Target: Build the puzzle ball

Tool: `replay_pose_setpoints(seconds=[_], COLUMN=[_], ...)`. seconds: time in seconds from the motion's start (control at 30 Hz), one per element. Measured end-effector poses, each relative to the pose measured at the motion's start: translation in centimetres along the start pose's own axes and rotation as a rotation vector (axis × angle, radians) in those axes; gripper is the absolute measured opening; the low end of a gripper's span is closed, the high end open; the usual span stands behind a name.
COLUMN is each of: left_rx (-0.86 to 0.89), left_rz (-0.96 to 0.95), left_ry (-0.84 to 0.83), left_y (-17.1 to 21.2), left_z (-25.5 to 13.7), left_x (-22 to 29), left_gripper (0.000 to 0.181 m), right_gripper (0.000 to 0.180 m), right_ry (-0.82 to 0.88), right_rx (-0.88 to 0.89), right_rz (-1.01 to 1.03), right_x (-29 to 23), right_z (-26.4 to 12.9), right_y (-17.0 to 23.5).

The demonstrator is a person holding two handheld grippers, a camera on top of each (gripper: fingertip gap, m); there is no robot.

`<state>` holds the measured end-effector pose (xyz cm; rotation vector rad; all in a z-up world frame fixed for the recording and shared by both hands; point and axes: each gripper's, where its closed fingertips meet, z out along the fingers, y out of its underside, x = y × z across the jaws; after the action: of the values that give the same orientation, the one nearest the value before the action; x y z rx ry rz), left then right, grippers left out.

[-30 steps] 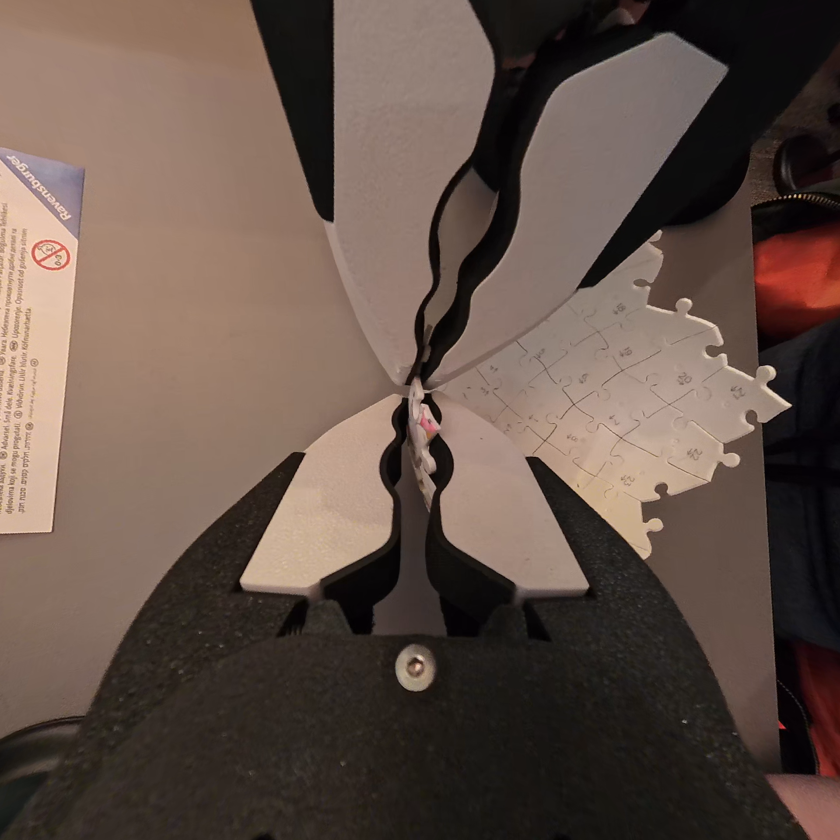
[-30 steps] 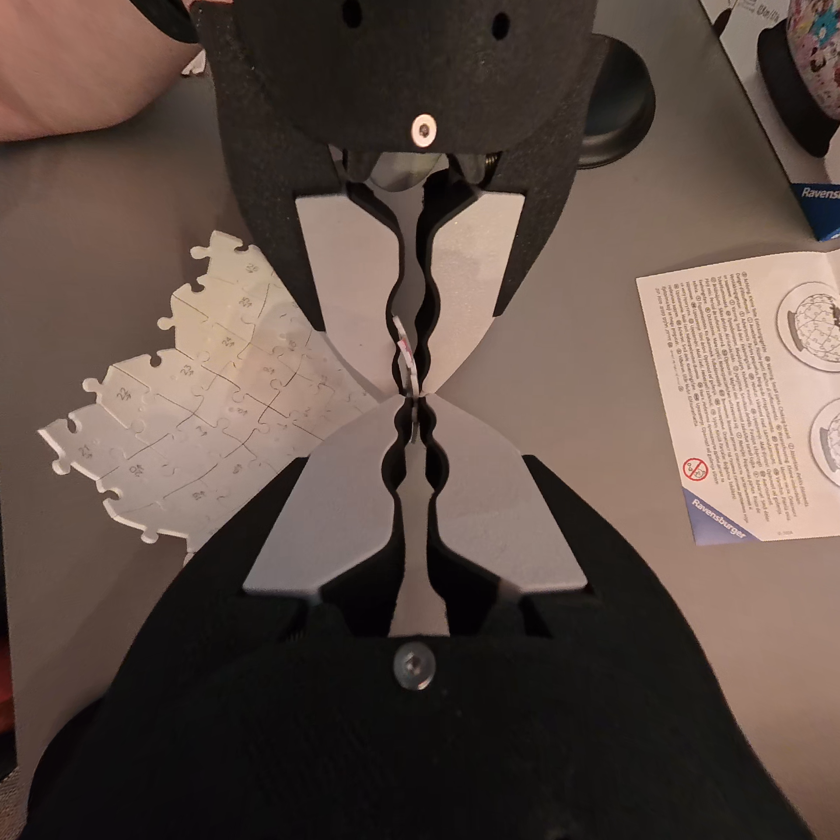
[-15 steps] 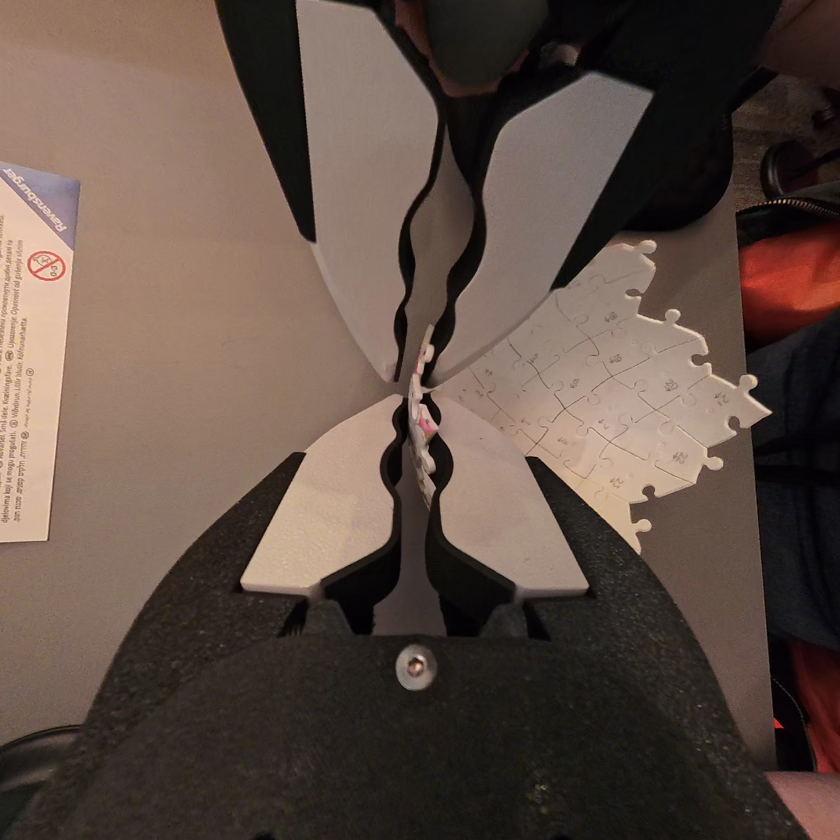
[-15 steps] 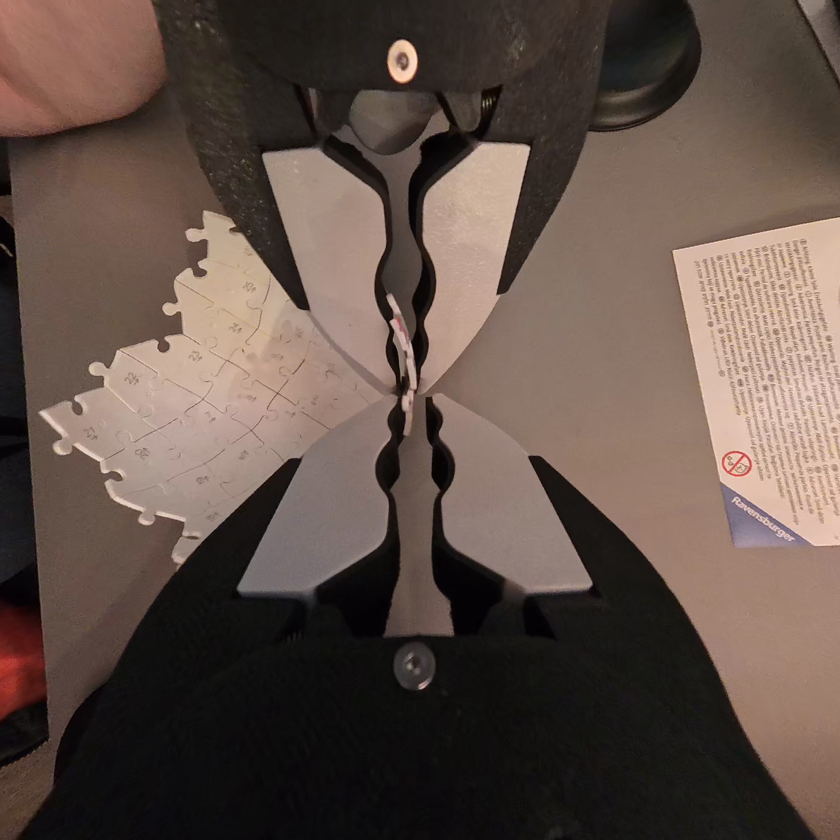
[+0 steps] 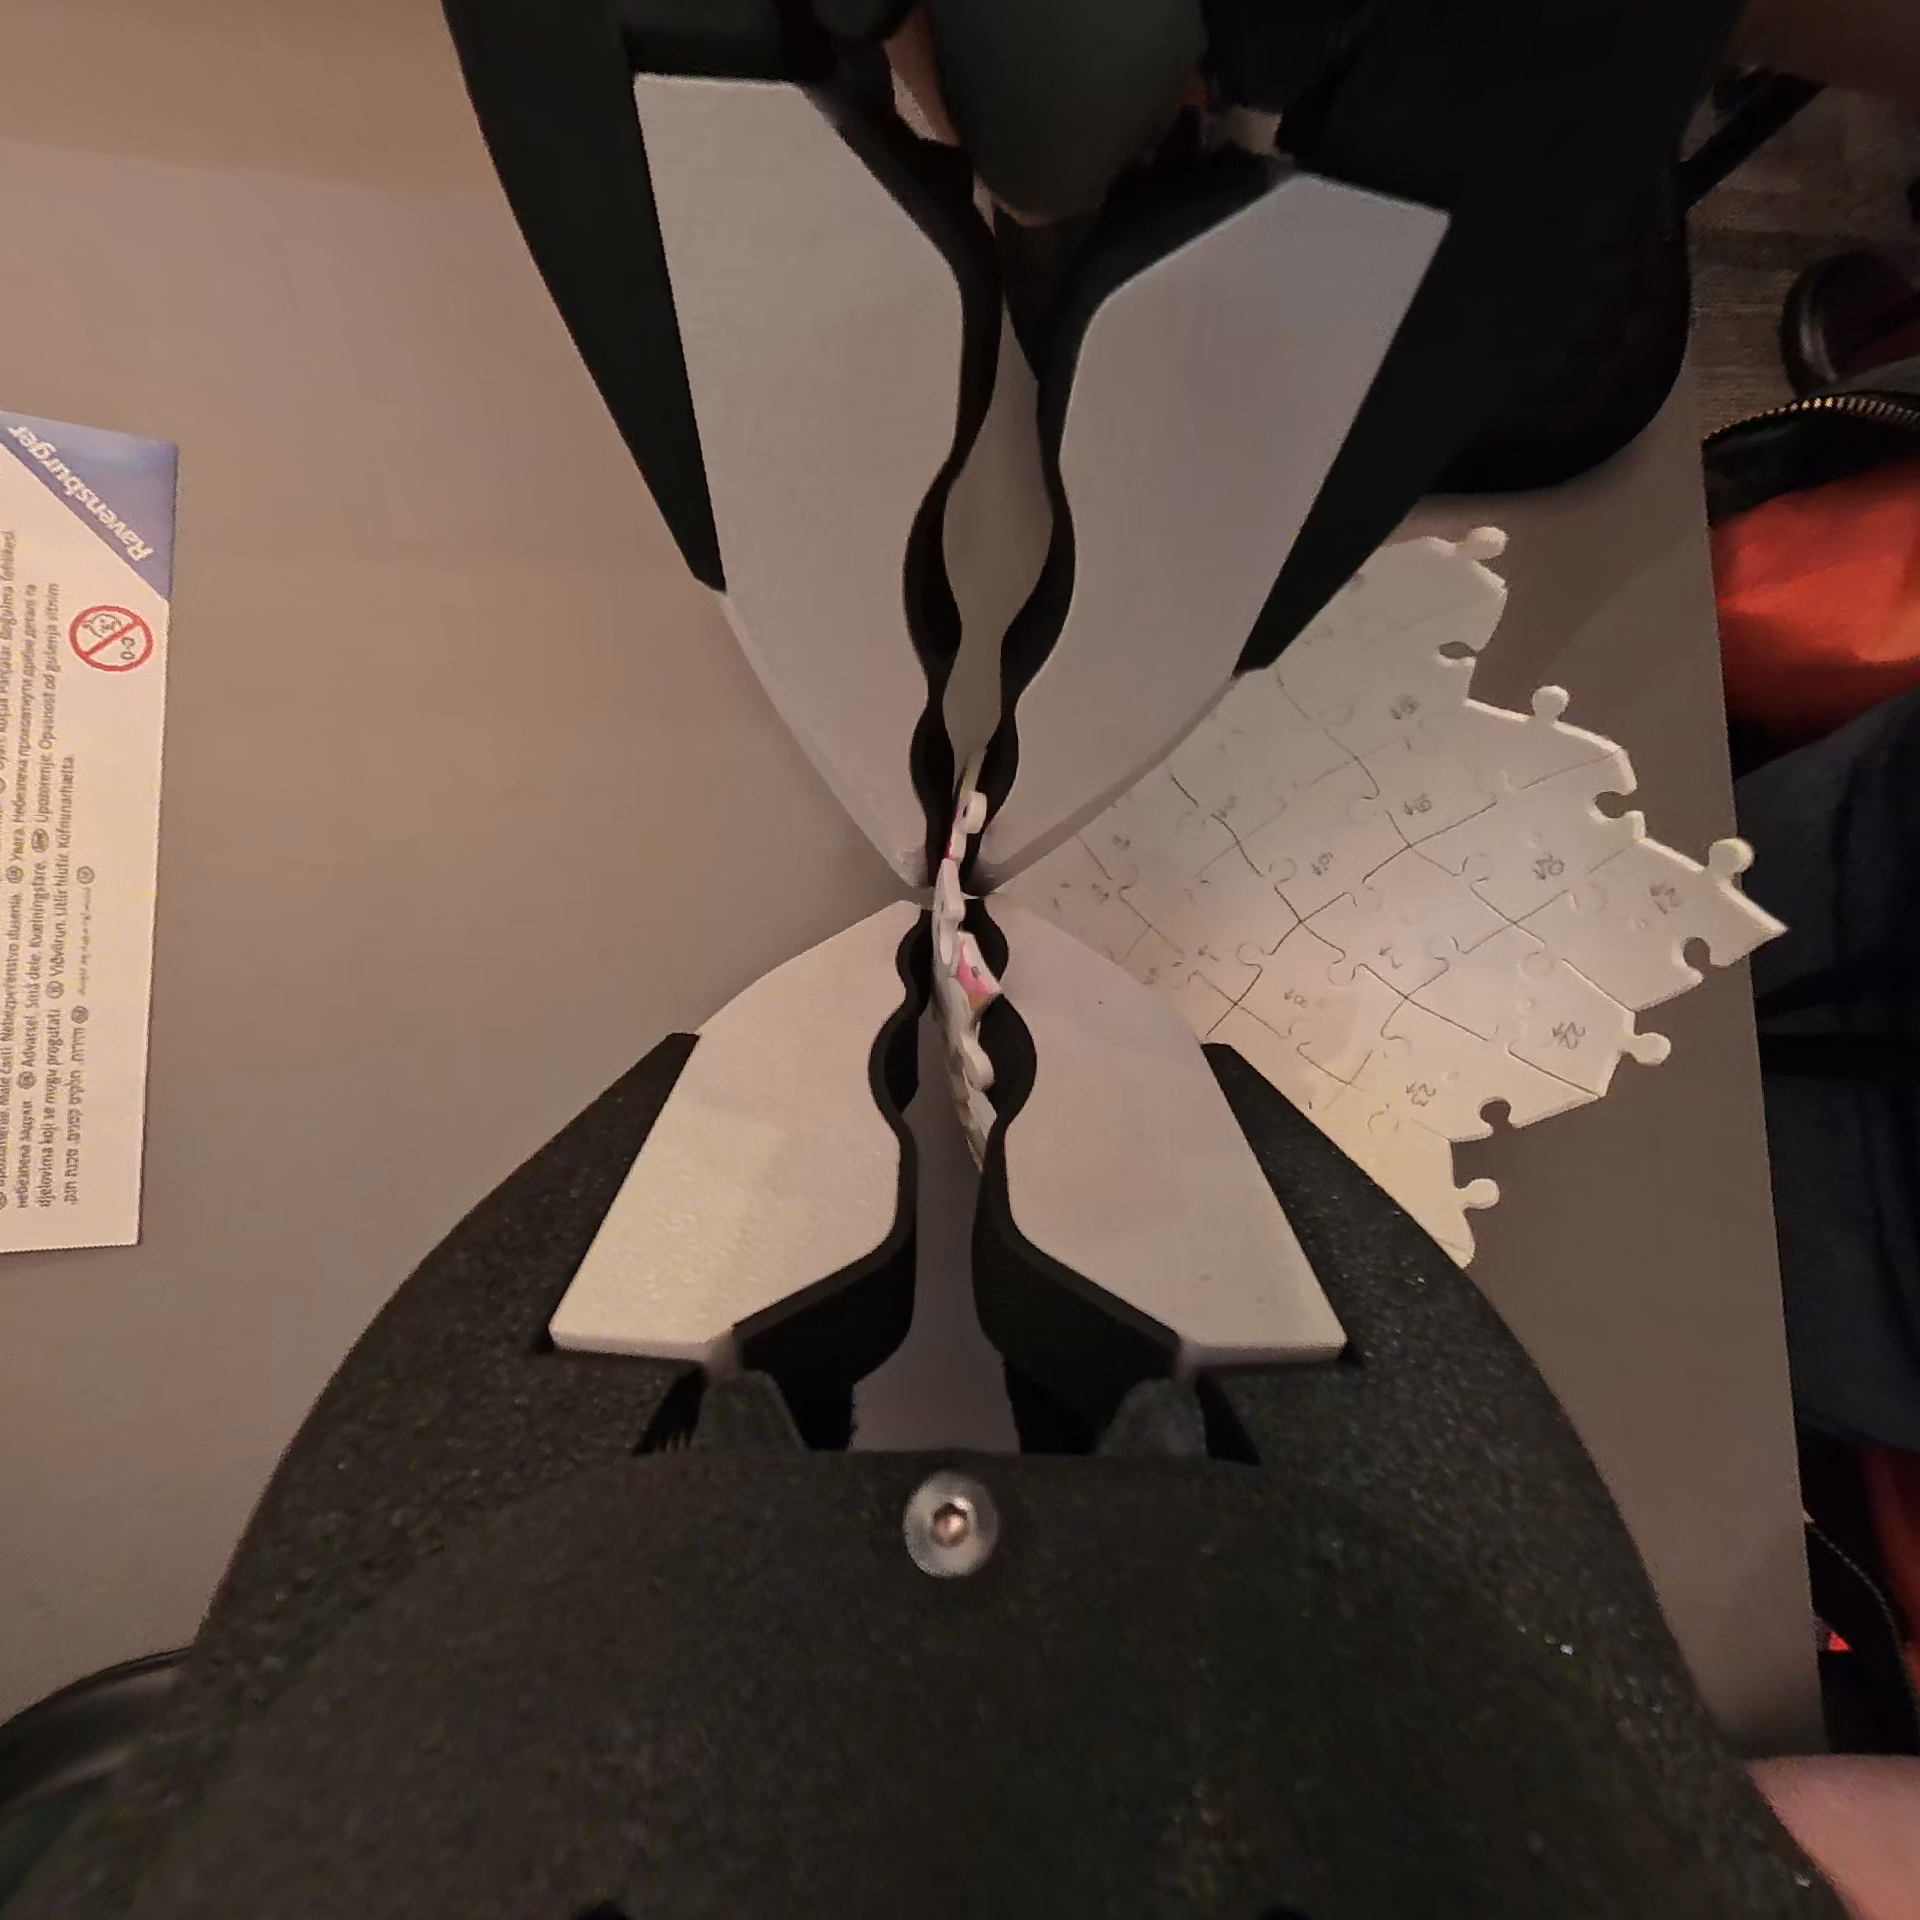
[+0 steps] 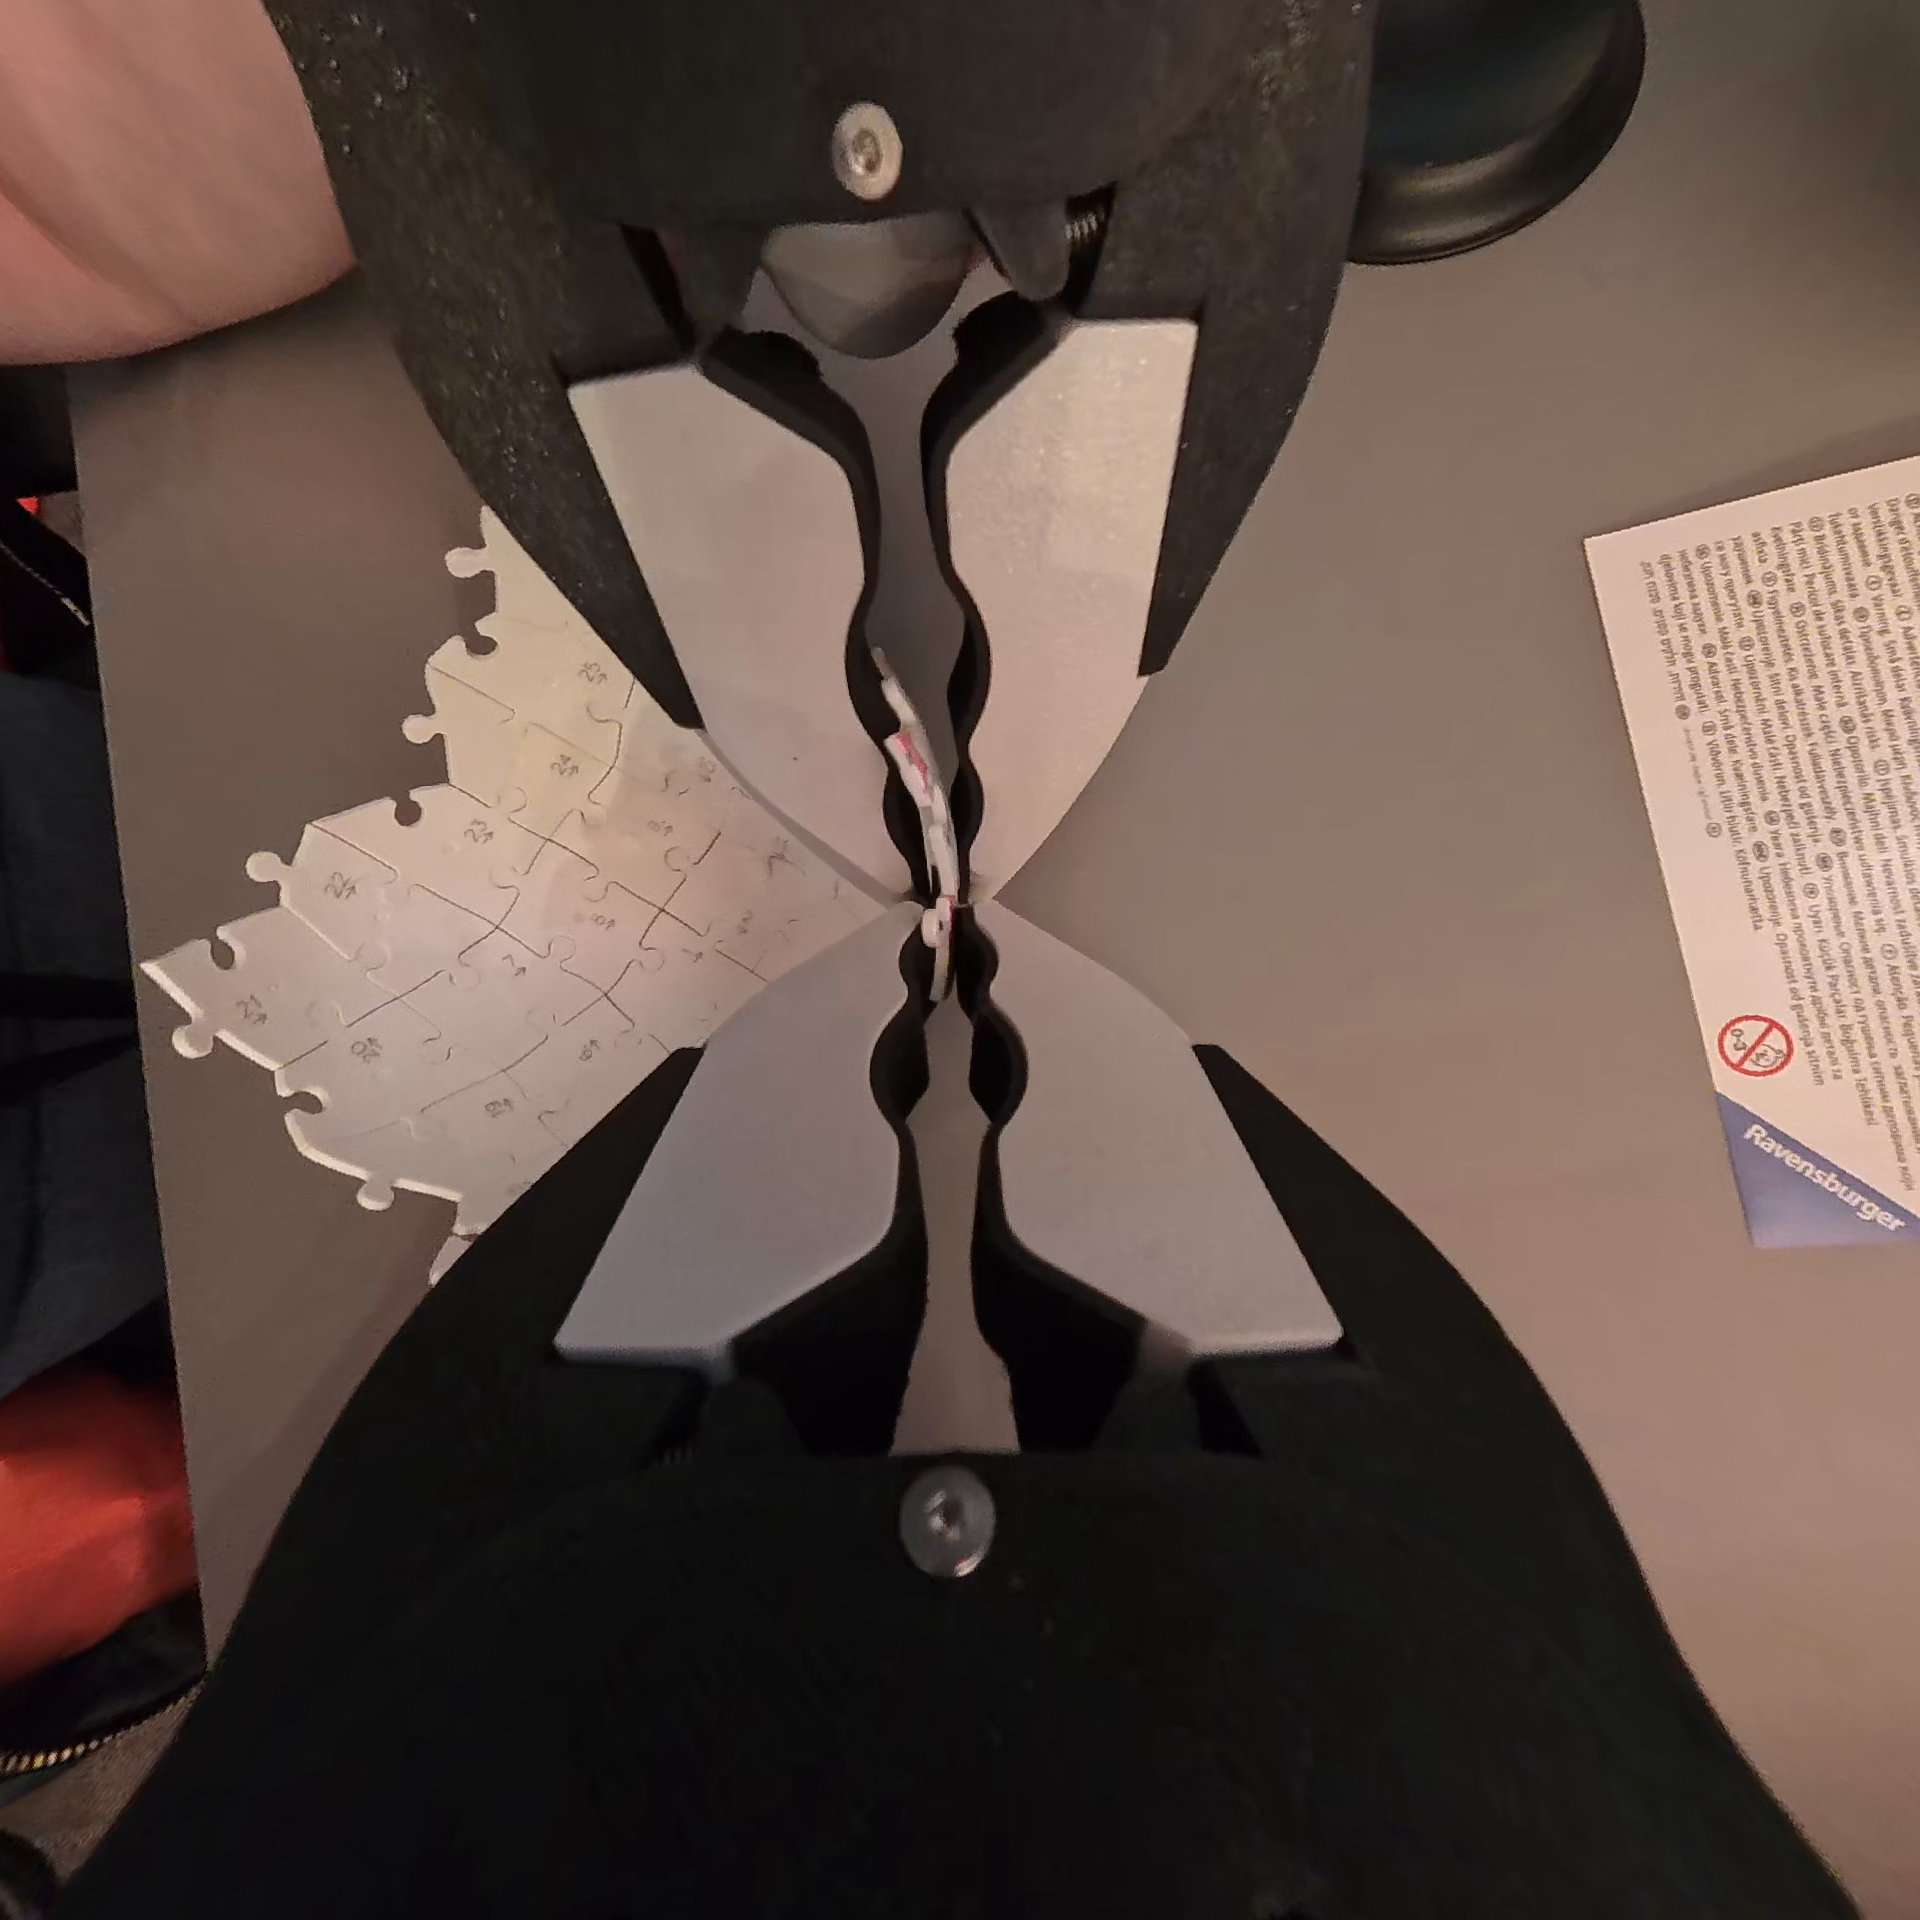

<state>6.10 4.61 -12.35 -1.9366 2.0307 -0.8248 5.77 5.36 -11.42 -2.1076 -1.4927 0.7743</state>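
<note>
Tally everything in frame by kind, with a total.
Tongs: 2 (left tongs, right tongs)
Loose puzzle pieces, one pinched in each: 2
Joined puzzle section: 1
Leaflet: 1
Black round base: 1
Total: 7

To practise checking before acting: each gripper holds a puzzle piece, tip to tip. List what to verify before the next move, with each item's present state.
1. Left gripper shut on left piece: ok.
2. Right gripper shut on right piece: ok.
3. The two pieces touching: ok.
4. Tab seated in its slot: cannot tell, hidden.
5. Joined section lying flat on the table: ok.
6. Leaflet off to the side: ok.
</note>
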Motion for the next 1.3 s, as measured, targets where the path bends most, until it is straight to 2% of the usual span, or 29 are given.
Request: replay_pose_setpoints(seconds=[0.07,0.27,0.4,0.63,1.1,1.3], left_rx=[-0.003,-0.019,-0.022,-0.003,-0.013,-0.02], left_rz=[-0.012,-0.047,-0.052,-0.067,-0.045,-0.03], left_ry=[0.001,0.006,0.019,0.005,-0.022,-0.029], left_y=[0.0,0.5,0.9,0.6,0.5,0.4], left_z=[0.0,-0.4,-0.6,-0.8,-0.8,-0.7], left_x=[0.0,-0.1,-0.1,-0.4,-0.5,-0.3], left_gripper=[0.005,0.024,0.011,0.005,0.003,0.008], right_gripper=[0.004,0.004,0.004,0.004,0.005,0.004], right_ry=[0.003,0.012,0.019,0.041,0.033,0.044], right_rx=[-0.003,0.005,0.008,0.01,0.027,0.031], right_rz=[0.006,0.004,0.006,0.01,0.04,0.047], right_x=[0.0,0.1,0.2,0.5,0.5,0.4], right_z=[0.0,-0.3,-0.3,-0.3,0.0,0.2], right_y=[0.0,0.0,0.1,0.2,0.0,0.0])
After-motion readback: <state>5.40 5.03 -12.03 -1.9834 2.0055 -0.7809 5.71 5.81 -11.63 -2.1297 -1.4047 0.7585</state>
